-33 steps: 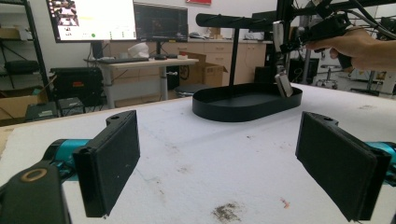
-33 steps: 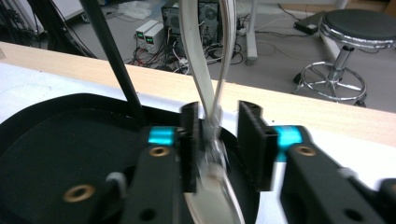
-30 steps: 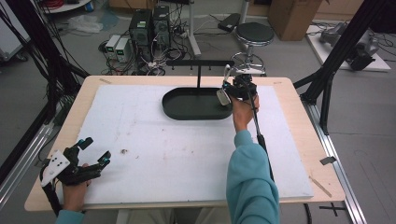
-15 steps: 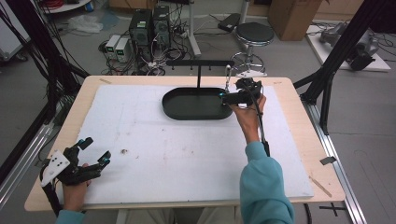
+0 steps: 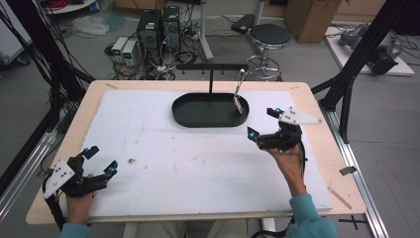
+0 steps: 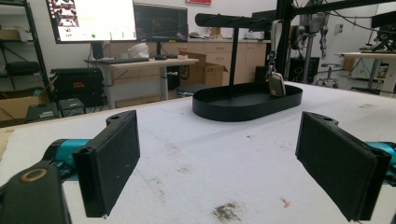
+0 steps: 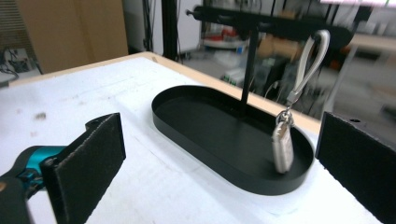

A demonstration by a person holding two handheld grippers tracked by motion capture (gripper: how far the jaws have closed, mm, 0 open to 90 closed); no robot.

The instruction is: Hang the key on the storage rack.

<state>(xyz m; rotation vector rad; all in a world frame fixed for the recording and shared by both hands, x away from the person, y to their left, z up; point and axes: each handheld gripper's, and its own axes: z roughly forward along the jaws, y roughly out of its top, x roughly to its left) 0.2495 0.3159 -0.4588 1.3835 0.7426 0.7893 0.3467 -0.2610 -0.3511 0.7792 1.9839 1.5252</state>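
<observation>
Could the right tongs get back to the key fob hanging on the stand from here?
Probably yes: the right tongs are open, close beside the tray, and nothing lies between them and the key fob.

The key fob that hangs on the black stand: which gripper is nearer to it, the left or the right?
Right. The right gripper is just beside the tray's end, below the key fob. The left gripper is far off at the table's near left corner.
</observation>
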